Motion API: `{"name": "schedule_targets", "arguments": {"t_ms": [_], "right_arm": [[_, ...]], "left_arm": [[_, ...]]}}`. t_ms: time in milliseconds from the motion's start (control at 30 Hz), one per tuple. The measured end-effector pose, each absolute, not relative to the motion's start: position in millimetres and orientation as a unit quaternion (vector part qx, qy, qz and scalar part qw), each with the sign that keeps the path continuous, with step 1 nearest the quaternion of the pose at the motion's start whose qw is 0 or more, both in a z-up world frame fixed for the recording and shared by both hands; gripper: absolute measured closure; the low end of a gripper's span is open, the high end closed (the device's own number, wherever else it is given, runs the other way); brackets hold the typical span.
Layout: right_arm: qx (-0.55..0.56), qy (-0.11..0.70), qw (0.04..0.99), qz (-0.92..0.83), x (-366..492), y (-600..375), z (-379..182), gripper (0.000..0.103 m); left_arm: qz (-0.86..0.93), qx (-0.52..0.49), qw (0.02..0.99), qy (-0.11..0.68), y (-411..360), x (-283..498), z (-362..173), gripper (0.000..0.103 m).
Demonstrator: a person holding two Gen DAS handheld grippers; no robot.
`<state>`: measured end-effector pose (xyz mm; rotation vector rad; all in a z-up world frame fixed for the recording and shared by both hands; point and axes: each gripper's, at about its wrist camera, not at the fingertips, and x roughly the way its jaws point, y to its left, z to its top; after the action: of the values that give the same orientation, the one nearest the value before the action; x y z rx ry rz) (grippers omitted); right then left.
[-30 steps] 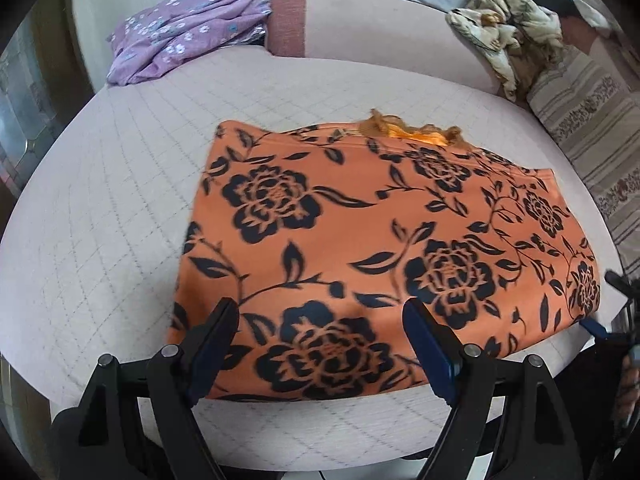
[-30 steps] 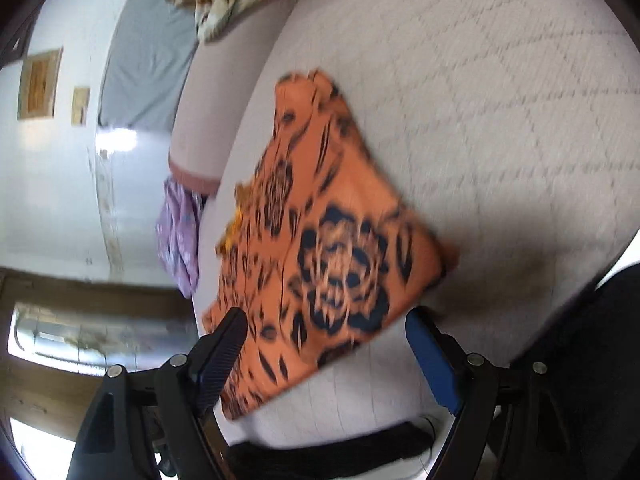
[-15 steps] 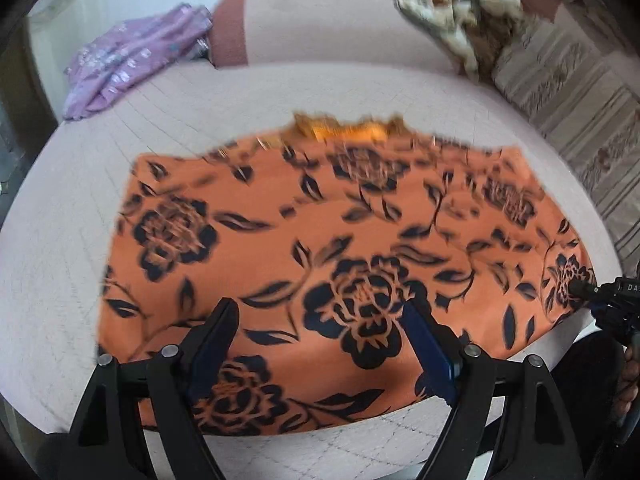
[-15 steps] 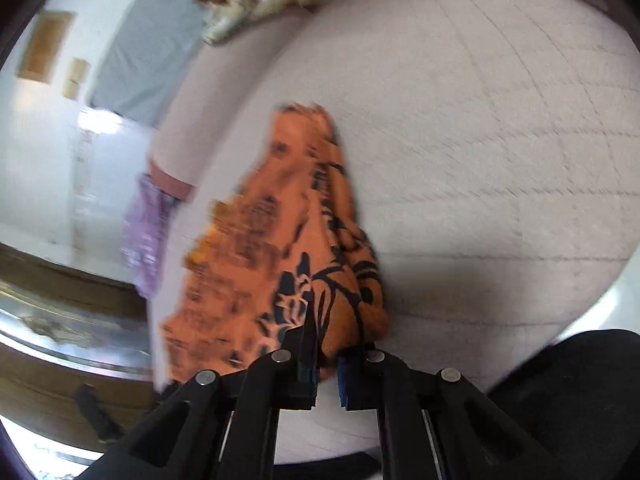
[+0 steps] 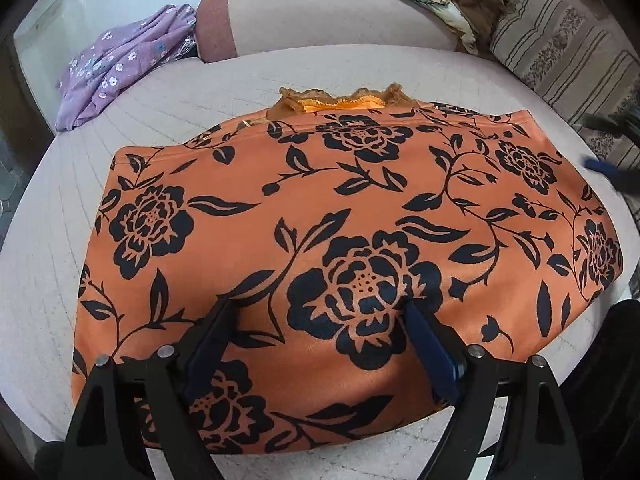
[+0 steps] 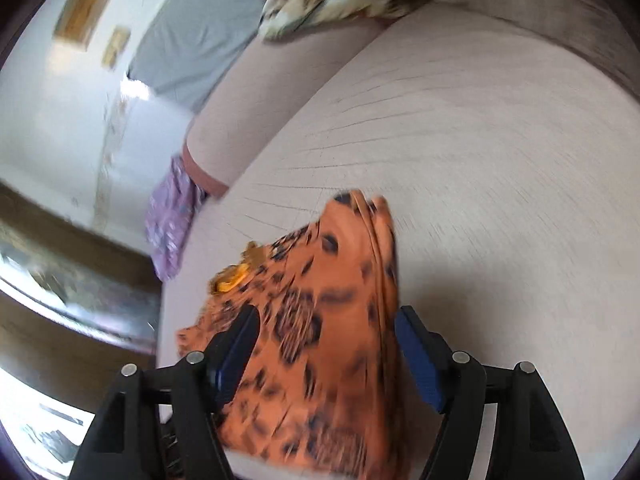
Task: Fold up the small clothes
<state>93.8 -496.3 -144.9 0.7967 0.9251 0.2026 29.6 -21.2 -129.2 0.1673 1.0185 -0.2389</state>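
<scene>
Left wrist view: orange black-flowered cloth garment [image 5: 344,240] spread flat at frame centre on pale quilted cushion [image 5: 40,280]. My left gripper [image 5: 320,340] wide, empty above it. My right gripper [image 6: 326,348] jaws just opened, wide, cloth between, unpinched.

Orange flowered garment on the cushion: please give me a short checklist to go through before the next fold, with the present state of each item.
1. Orange flowered garment lies flat and spread on the cushion: ok.
2. Left gripper open above the near edge, nothing pinched: ok.
3. Right gripper open; its fingers have just been opening, cloth seen between them but not pressed: ok.
4. Lace trim sticks out past the far edge: not ok.
5. Purple garment lies apart from the fold area: ok.
6. Right corner lies neat: cannot tell, the right wrist view is blurred.
</scene>
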Motion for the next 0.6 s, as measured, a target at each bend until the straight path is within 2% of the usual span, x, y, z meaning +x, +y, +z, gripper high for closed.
{"name": "schedule_targets", "arguments": {"t_ms": [133, 200, 233, 300, 367, 400, 533, 600], "right_arm": [[0.324, 0.491, 0.804, 0.089, 166, -487, -171, 0.032], [0.313, 0.507, 0.797, 0.1, 182, -479, -178, 0.073], [0.295, 0.508, 0.805, 0.085, 184, -478, -175, 0.088], [0.305, 0.489, 0.816, 0.054, 179, -486, -175, 0.09], [0.308, 0.506, 0.805, 0.02, 178, -494, -191, 0.09], [0.316, 0.497, 0.808, 0.02, 175, -496, -190, 0.082], [0.294, 0.47, 0.832, -0.02, 150, -498, -158, 0.066], [0.294, 0.439, 0.849, 0.004, 132, -484, -131, 0.064]], "left_arm": [[-0.117, 0.08, 0.864, 0.483, -20, 31, -131, 0.014], [-0.119, 0.083, 0.865, 0.481, -21, 31, -131, 0.013], [-0.12, 0.083, 0.865, 0.479, -21, 31, -131, 0.012], [-0.122, 0.082, 0.866, 0.478, -21, 32, -132, 0.011], [-0.121, 0.087, 0.865, 0.478, -22, 33, -132, 0.01], [-0.121, 0.087, 0.865, 0.479, -22, 33, -132, 0.01], [-0.12, 0.081, 0.863, 0.484, -21, 33, -131, 0.01], [-0.115, 0.078, 0.862, 0.487, -21, 32, -131, 0.01]]}}
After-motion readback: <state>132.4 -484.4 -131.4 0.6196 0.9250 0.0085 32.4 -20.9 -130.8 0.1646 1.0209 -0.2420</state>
